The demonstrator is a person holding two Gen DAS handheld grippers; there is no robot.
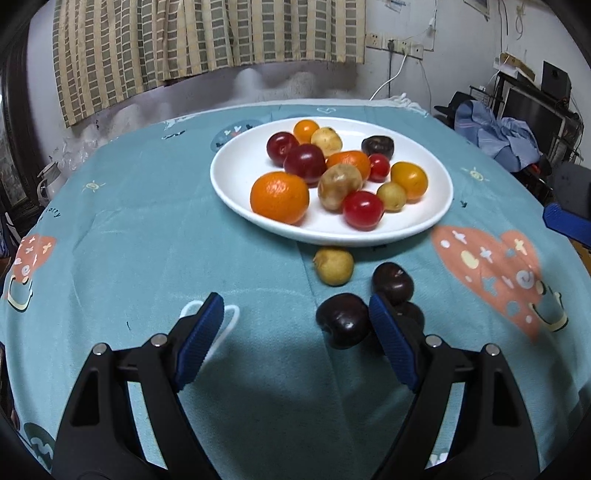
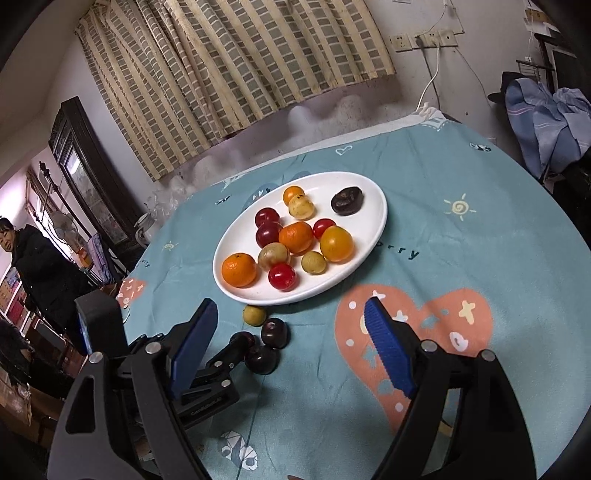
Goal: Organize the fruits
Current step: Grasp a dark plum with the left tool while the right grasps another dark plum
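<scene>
Fruit fills the white plate (image 1: 236, 181) while 3 dark plums (image 1: 343, 319) and a yellow fruit (image 1: 334, 266) lie on the cloth beside the wide-open, empty left gripper (image 1: 297, 314); the right gripper (image 2: 290, 317) is equally spread, empty.

A striped, brick-patterned curtain (image 1: 199, 40) hangs against the white wall (image 2: 417, 14). Wall sockets (image 1: 395, 43) carry a white cable (image 1: 391, 75). Blue clothing (image 1: 495, 133) is heaped at right. A dark framed cabinet (image 2: 86, 173) stands at left, with a dark-coated bystander (image 2: 33, 258) nearby.
</scene>
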